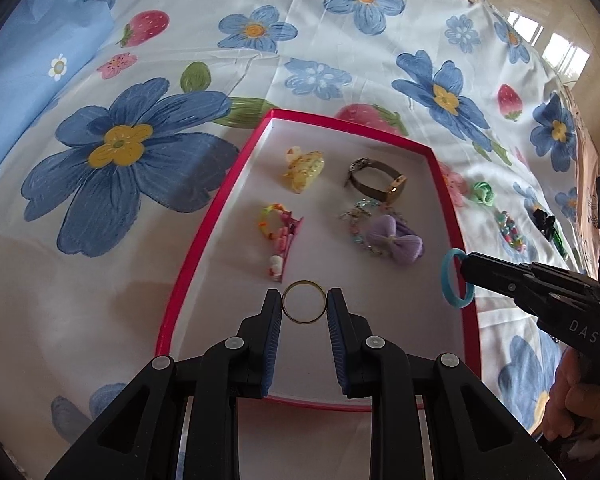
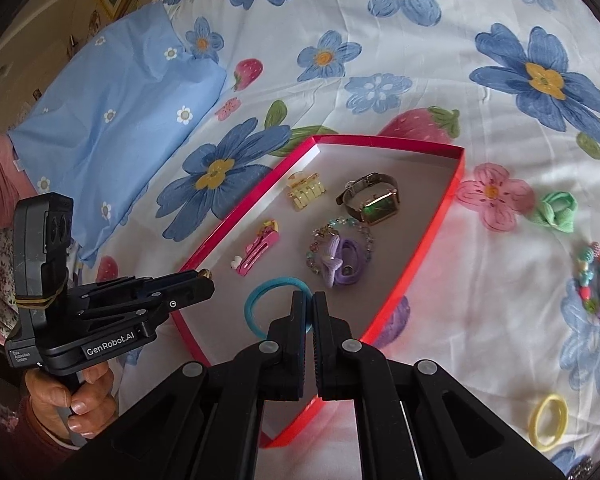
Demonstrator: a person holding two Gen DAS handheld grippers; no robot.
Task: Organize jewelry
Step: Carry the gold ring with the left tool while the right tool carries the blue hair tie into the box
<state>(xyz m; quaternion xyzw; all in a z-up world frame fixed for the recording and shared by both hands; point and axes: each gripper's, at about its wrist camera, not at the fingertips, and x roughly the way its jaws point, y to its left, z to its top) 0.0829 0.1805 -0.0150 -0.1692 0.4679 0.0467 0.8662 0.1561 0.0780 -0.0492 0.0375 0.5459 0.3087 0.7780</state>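
Through my left camera, my left gripper (image 1: pixel 304 306) pinches a thin gold metal ring (image 1: pixel 303 302) over the red-rimmed tray (image 1: pixel 204 236); it could spring out sideways. Through my right, my right gripper (image 2: pixel 310 308) clamps a teal elastic hair tie (image 2: pixel 274 300), probably above the tray floor, and may snag.

Left gripper (image 1: pixel 304 306) pitched steeply down, jaws part-open with both blue pads (image 1: pixel 275 334) pressed on the sides of a thin gold ring (image 1: pixel 303 301) held between the tips. Right gripper (image 2: pixel 310 312) also angled down, jaws all but closed, pinching a teal hair tie (image 2: pixel 275 304) that loops out to the left of the tips. Each is carried by a bare hand wrapped round the handle below it: left hand (image 2: pixel 70 400), right hand (image 1: pixel 576 400)
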